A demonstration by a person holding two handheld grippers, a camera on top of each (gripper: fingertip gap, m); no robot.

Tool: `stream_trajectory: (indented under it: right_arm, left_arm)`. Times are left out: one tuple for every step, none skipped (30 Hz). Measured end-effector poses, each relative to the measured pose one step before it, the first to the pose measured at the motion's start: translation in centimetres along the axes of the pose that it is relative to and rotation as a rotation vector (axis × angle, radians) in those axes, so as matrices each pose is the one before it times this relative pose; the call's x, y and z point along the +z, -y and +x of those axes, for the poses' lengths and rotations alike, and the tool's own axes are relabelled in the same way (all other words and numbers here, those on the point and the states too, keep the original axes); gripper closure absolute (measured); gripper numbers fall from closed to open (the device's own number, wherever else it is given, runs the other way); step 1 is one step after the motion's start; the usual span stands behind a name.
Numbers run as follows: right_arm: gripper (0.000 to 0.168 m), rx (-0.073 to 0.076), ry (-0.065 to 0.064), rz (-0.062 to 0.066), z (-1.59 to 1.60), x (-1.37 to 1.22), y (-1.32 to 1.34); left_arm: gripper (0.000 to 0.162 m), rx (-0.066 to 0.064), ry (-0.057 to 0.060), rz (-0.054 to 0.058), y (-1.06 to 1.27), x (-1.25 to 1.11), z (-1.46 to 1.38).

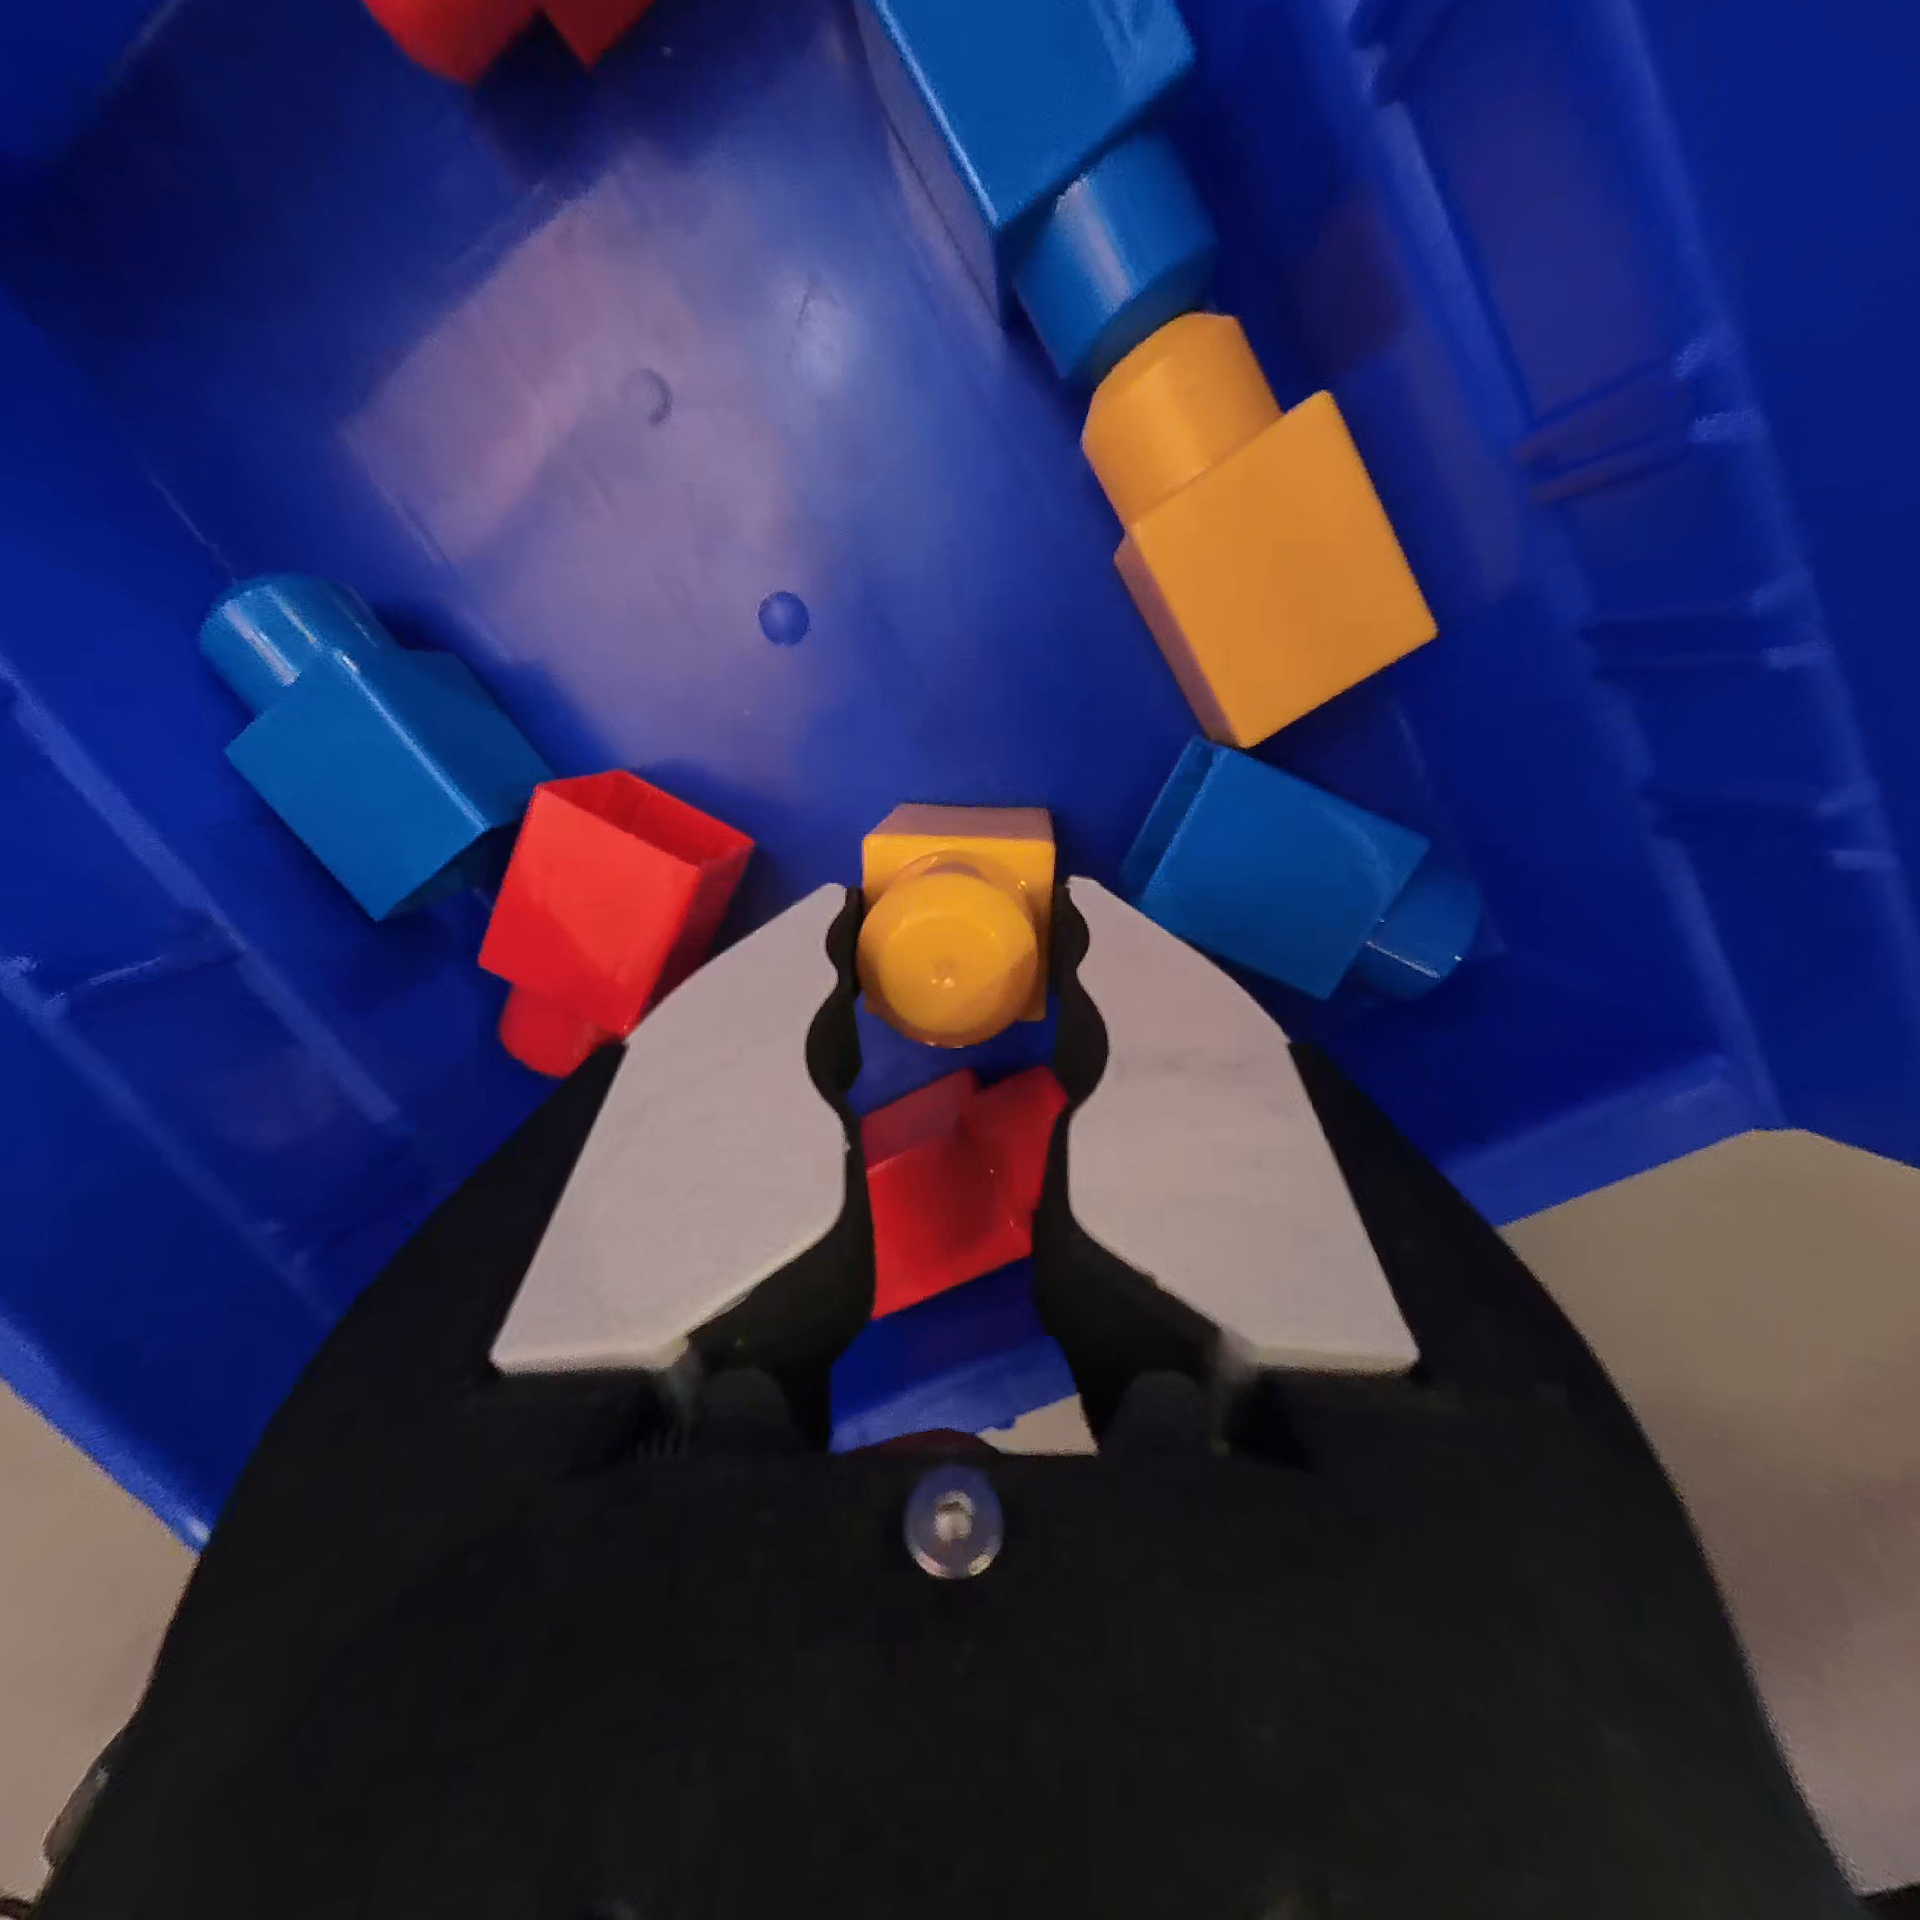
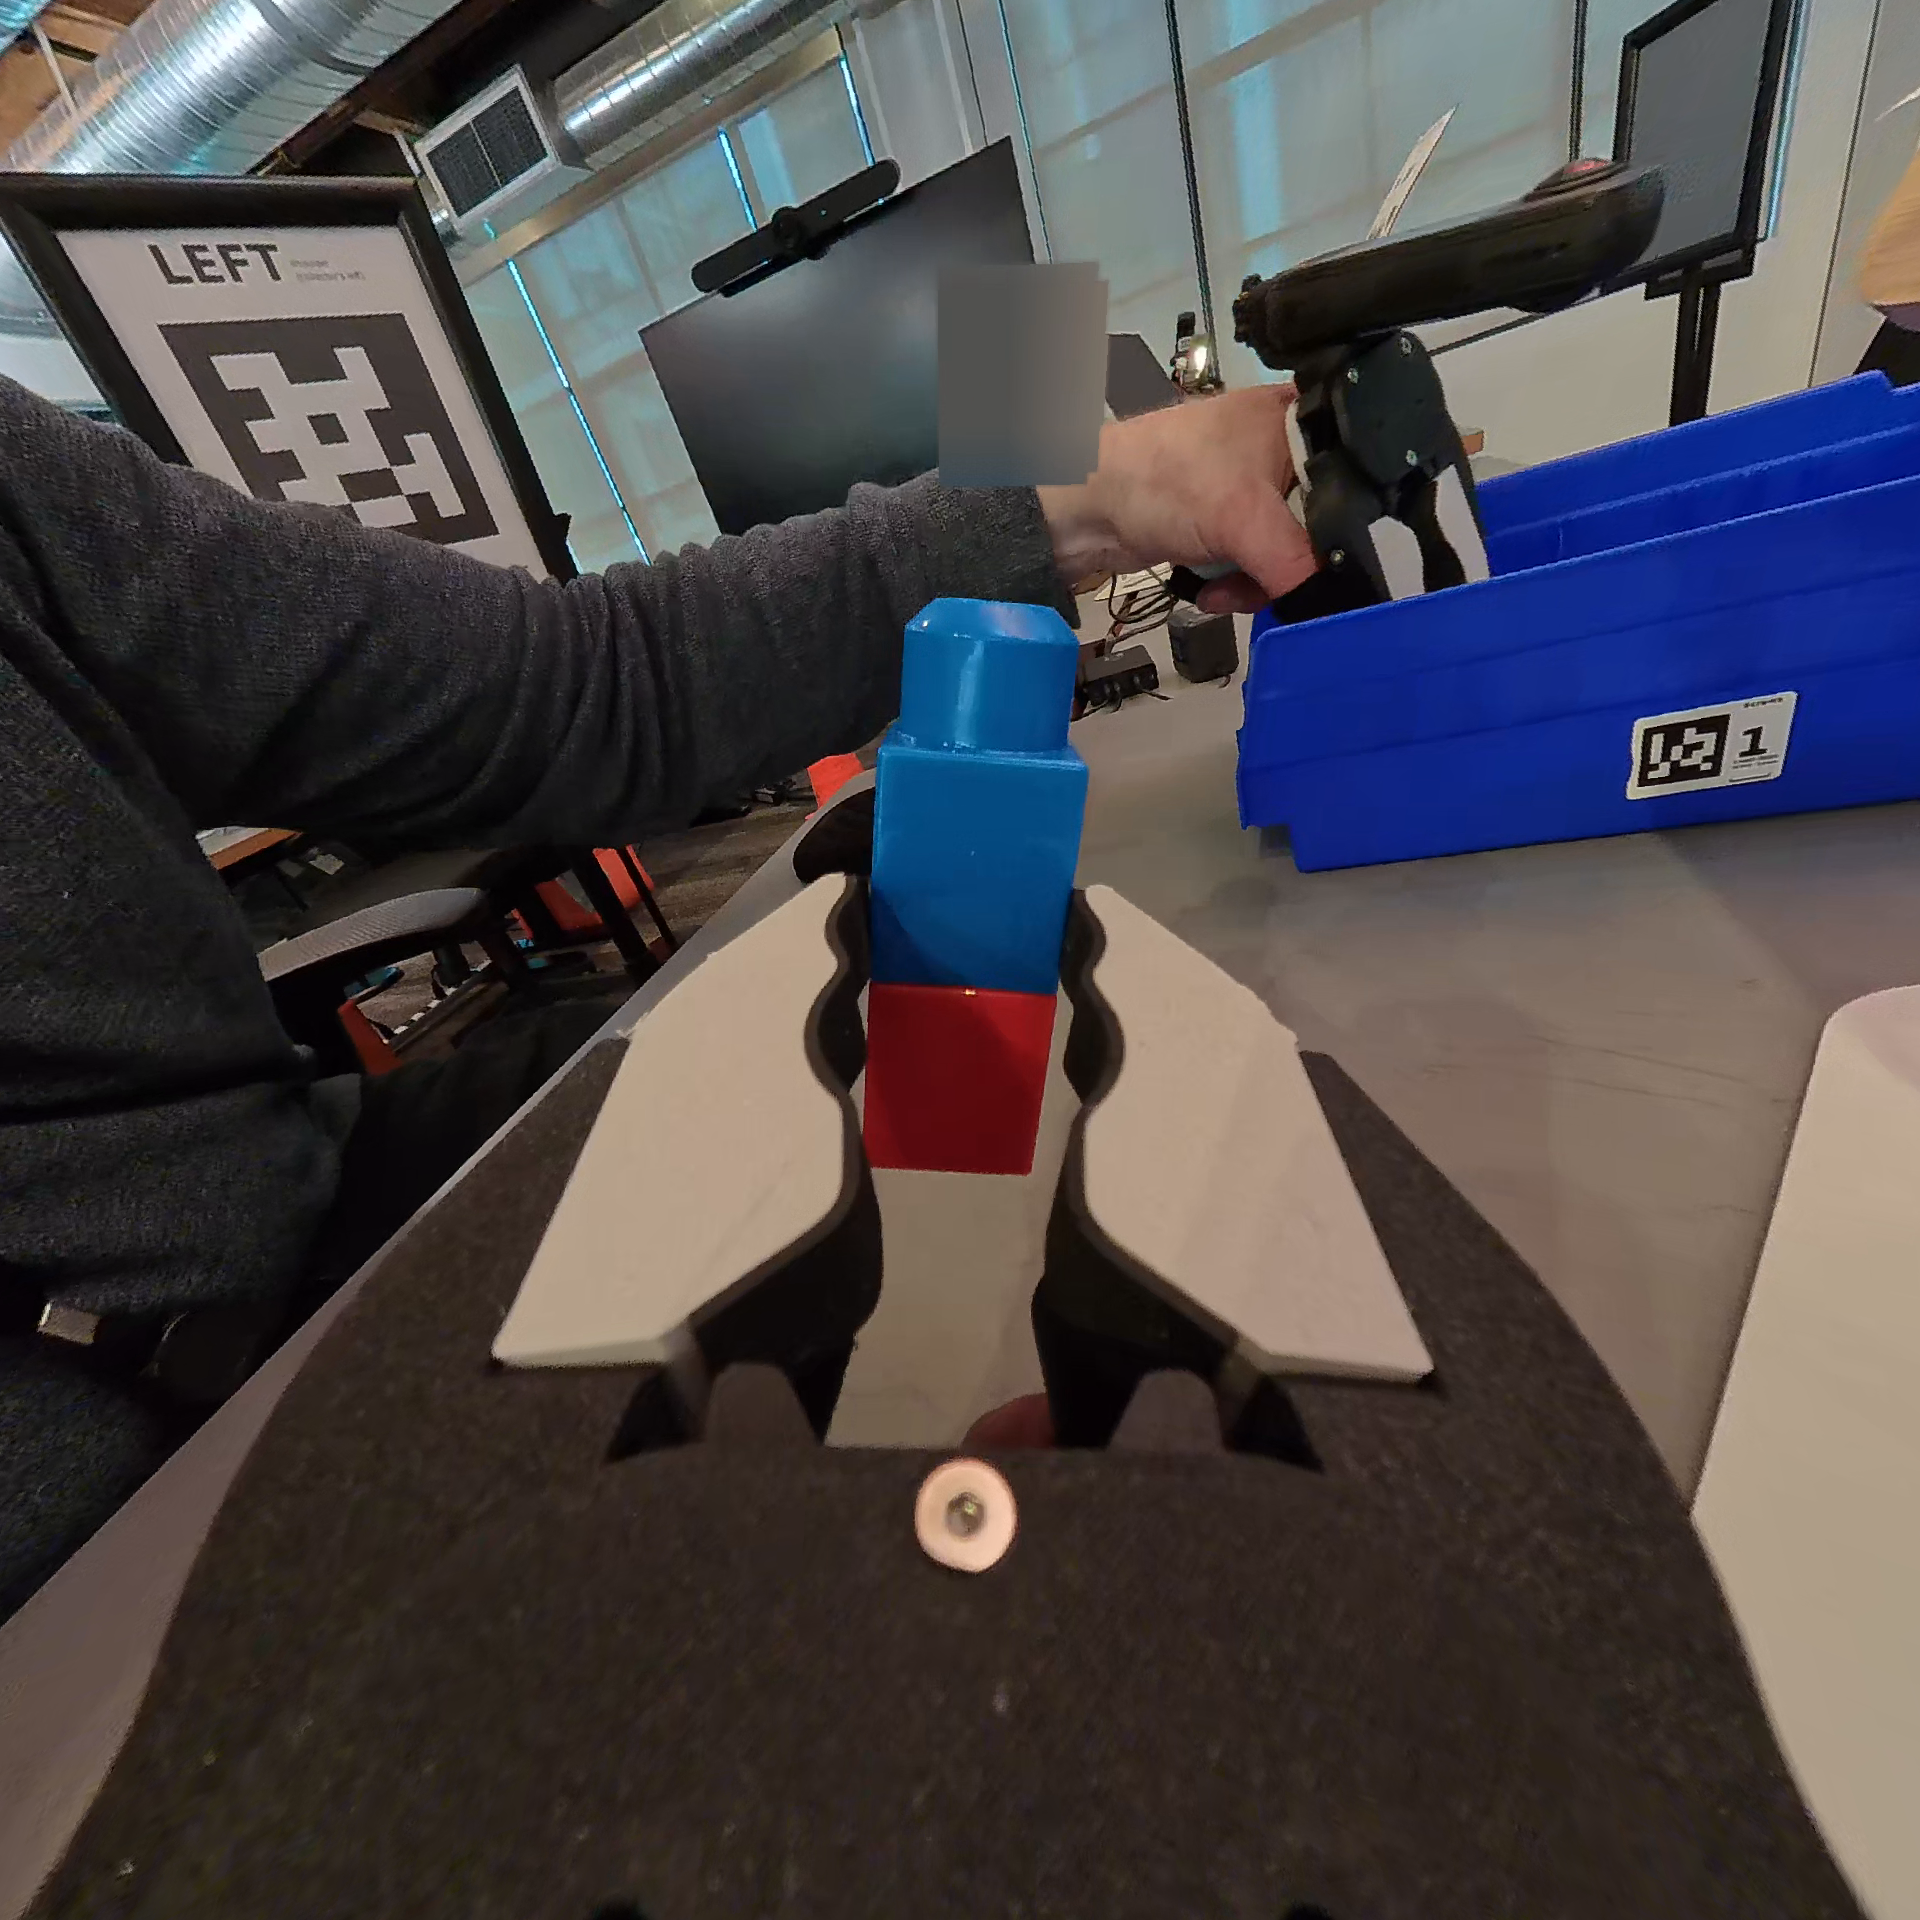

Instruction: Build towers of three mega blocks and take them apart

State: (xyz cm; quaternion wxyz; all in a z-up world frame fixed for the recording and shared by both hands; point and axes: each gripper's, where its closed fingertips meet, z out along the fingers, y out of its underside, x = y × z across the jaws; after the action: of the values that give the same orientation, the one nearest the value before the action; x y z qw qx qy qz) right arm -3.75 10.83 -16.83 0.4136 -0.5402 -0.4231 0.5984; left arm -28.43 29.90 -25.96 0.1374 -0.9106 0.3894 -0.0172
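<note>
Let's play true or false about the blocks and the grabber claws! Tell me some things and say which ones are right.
1. The left gripper pinches a yellow block. True.
2. That yellow block is out on the grey table. False: it is inside the blue bin.
3. The right gripper holds a stack with a blue block on a red block. True.
4. The stack already has three blocks. False: only two show.
5. Only yellow blocks lie in the bin. False: blue ones and red ones lie there too.
</note>
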Motion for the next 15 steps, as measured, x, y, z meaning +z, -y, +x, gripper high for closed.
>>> stream_trajectory:
  right_arm:
    - [0.133, -0.0004, -0.0002, 0.0002, -0.004, 0.002, 0.000]
    - [0.133, -0.0006, -0.0003, -0.0006, -0.004, 0.007, -0.001]
    - [0.133, -0.0004, -0.0015, -0.0005, 0.014, 0.007, -0.009]
    - [0.133, -0.0004, -0.0020, 0.0006, 0.028, -0.006, 0.008]
    - [0.134, -0.0007, -0.0026, 0.0008, 0.019, -0.003, 0.005]
    - [0.134, -0.0015, -0.0025, 0.0000, 0.012, 0.012, 0.000]
    - [0.134, -0.0015, -0.0012, -0.0023, 0.007, 0.025, -0.027]
    - [0.134, -0.0019, -0.0014, -0.0042, -0.007, 0.053, -0.050]
    - [0.133, -0.0032, -0.0027, -0.0064, -0.001, 0.068, -0.075]
    - [0.134, -0.0057, -0.0038, -0.0080, -0.017, 0.099, -0.101]
    - [0.134, -0.0079, -0.0027, -0.0102, -0.046, 0.115, -0.127]
    - [0.134, -0.0102, -0.0023, -0.0133, -0.083, 0.154, -0.168]
    - [0.133, -0.0122, -0.0030, -0.0146, -0.090, 0.156, -0.178]
    - [0.133, -0.0126, -0.0047, -0.0138, -0.083, 0.162, -0.175]
    - [0.133, -0.0120, -0.0055, -0.0118, -0.059, 0.134, -0.149]
  left_arm:
    - [0.129, -0.0056, 0.0046, 0.0196, 0.026, -0.331, -0.025]
    - [0.129, -0.0133, -0.0012, 0.0242, 0.080, -0.501, 0.016]
    - [0.129, -0.0063, -0.0004, 0.0310, 0.158, -0.648, 0.083]
    - [0.129, -0.0100, -0.0038, 0.0290, 0.126, -0.832, 0.184]
    - [0.129, -0.0035, 0.0029, 0.0310, 0.175, -1.033, 0.215]
    - [0.129, 0.0020, -0.0112, 0.0478, 0.450, -1.265, 0.562]
    - [0.129, -0.0043, -0.0395, 0.0517, 0.580, -1.401, 1.078]
    - [0.129, 0.0029, -0.0294, 0.0515, 0.751, -1.437, 1.197]
    - [0.129, 0.0147, -0.0263, 0.0521, 0.954, -1.358, 1.387]
    - [0.129, 0.0182, -0.0487, 0.0381, 0.957, -1.104, 1.851]
    - [0.129, 0.0272, -0.0430, 0.0235, 0.936, -0.776, 1.965]
    - [0.129, 0.0382, -0.0319, 0.0095, 0.931, -0.474, 1.925]
    - [0.129, 0.0408, -0.0300, 0.0018, 0.989, -0.222, 1.907]
    - [0.129, 0.0354, -0.0361, 0.0001, 1.084, -0.004, 1.933]
    - [0.129, 0.0344, -0.0426, -0.0029, 1.091, 0.176, 1.951]
